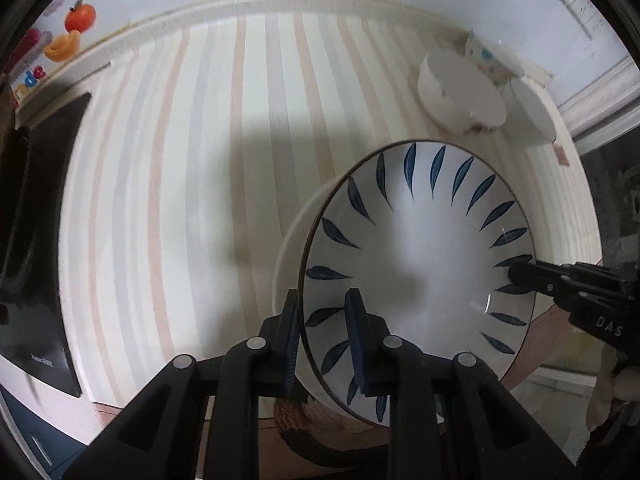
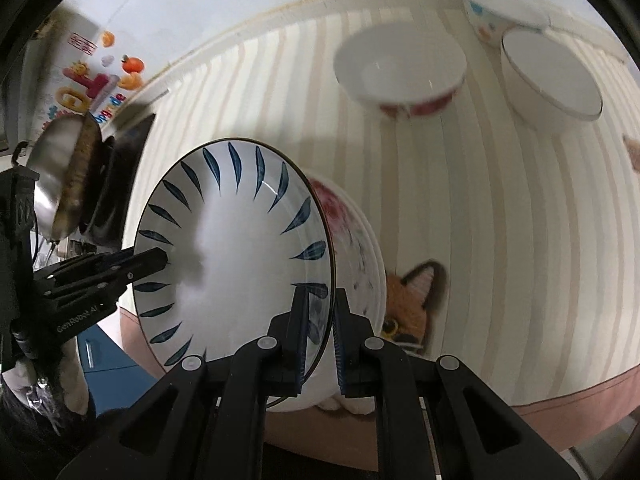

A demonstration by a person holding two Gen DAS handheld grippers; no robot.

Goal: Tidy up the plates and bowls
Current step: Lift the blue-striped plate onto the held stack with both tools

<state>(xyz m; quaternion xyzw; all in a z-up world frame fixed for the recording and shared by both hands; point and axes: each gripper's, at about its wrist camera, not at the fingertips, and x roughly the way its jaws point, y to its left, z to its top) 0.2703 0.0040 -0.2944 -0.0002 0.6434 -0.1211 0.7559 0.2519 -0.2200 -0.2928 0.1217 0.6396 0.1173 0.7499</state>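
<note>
Left wrist view: left gripper (image 1: 326, 344) clamped on plate (image 1: 420, 248) rim, one pad outside, one inside. Plate white, blue leaf marks round the border, thin dark edge, tilted steeply, held above striped cloth (image 1: 200, 180). Right gripper (image 1: 520, 274) pinching the opposite rim, at the right of this view. Shadow of plate on cloth just left of it. Pale rim of another dish (image 1: 288, 248) showing behind the plate's left edge. Far right, near the wall: white bowl (image 1: 460, 92) with red pattern low on its side, spotted cup (image 1: 486, 58) just behind it, second white bowl (image 1: 532, 112) beside it. Black flat thing (image 1: 40, 220) at cloth's left edge. Fruit stickers (image 1: 78, 18) on wall, upper left.

Right wrist view: right gripper (image 2: 322, 336) closed on plate (image 2: 240, 248) rim, pads either side of it. Left gripper (image 2: 160, 260) biting the far rim from the left. Behind the plate, a stack of flowered dishes (image 2: 352, 232), red blossoms on the top one, resting on the cloth (image 2: 500, 240). Fox picture (image 2: 412, 304) on the cloth, just right of the stack, partly hidden. Red-patterned bowl (image 2: 400, 76) and plain bowl (image 2: 552, 76) further back, apart from each other; cup (image 2: 486, 16) behind them. Steel pan (image 2: 60, 176) at far left.
</note>
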